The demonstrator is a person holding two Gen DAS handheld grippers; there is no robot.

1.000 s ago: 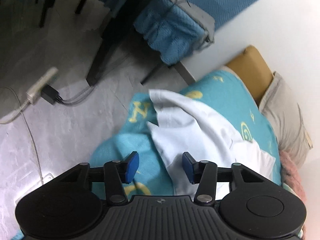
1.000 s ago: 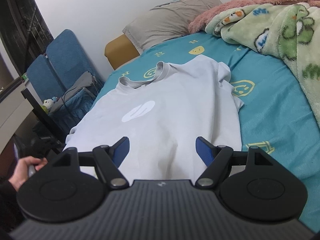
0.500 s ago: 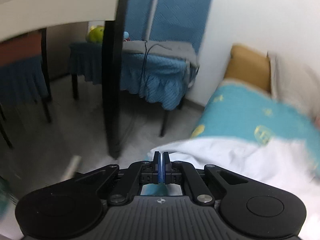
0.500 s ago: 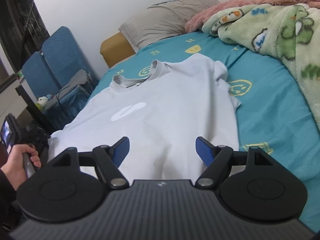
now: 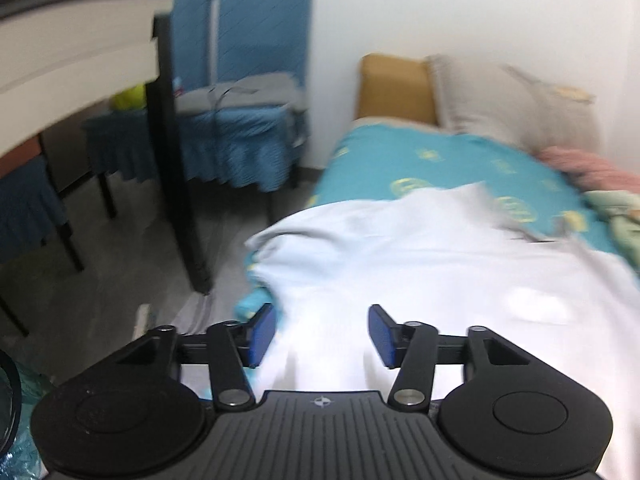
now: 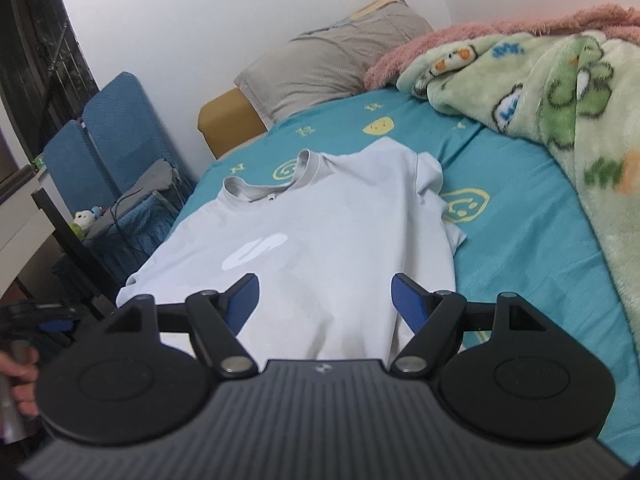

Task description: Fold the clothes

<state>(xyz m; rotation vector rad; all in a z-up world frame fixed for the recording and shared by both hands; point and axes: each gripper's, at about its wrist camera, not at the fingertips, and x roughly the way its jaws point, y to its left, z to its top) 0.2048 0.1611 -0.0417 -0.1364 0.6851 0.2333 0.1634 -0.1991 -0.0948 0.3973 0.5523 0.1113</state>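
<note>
Teal bed sheet (image 5: pixel 440 160) fills your left view: your left gripper (image 5: pixel 318 334), clenched half a second ago, now stands released over the white T-shirt (image 5: pixel 420 256). Right view: the T-shirt lies spread flat, unfolded; your right gripper (image 6: pixel 325 299) stays released above its hem. No containers visible.
</note>
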